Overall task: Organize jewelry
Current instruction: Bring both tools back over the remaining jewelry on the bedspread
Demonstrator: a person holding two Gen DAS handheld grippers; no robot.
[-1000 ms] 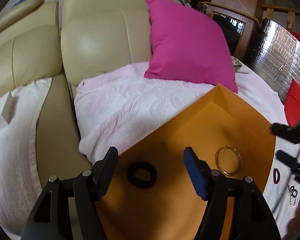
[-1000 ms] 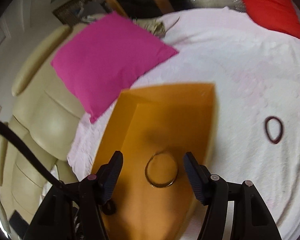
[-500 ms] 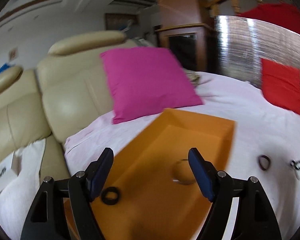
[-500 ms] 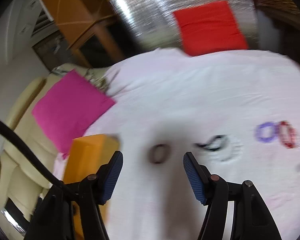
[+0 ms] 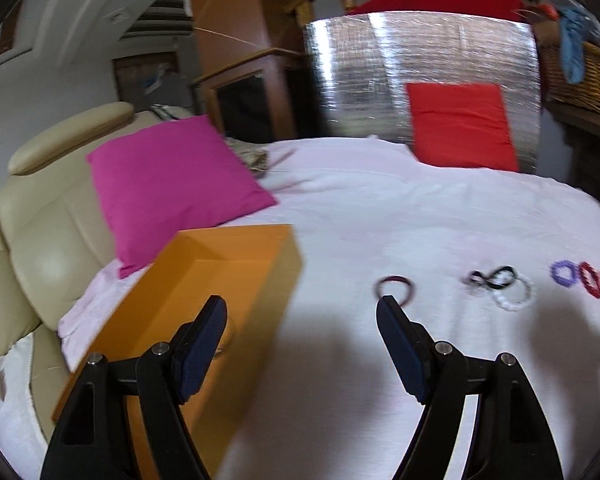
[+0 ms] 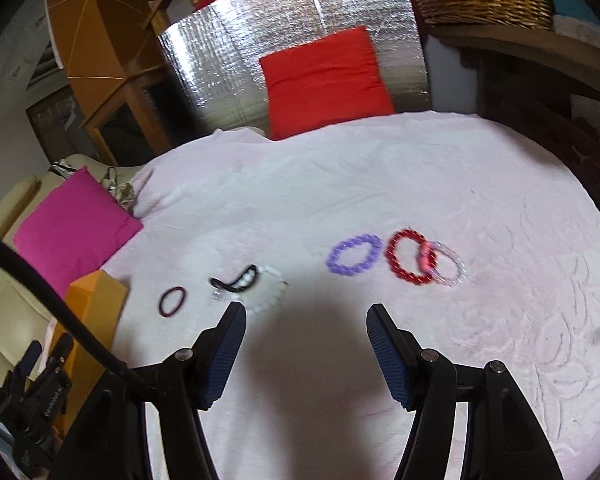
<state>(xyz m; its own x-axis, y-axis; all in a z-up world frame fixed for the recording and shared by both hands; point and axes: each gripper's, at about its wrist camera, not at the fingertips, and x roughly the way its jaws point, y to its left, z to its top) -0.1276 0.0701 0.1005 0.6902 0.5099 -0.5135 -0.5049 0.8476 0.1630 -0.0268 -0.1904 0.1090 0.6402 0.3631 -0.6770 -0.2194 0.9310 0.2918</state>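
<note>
Both grippers have swung away from the orange box (image 5: 204,292) toward the loose jewelry on the pale pink blanket (image 6: 380,184). The left gripper (image 5: 300,320) stands apart, empty, its jaws having just been opening. The right gripper (image 6: 302,320) also stands apart with nothing between the pads. Judgement: the previous deposits are complete and a fresh pickup is beginning.

Ahead of the left gripper's right finger lies a dark red hair tie (image 5: 394,288). Beyond the right gripper lie a purple beaded bracelet (image 6: 354,255), a red beaded bracelet (image 6: 411,257) overlapped by a clear one (image 6: 448,264), and a white bead bracelet (image 6: 266,284) tangled with a black band.

The box interior is largely hidden; motion blur obscures its contents.
</note>
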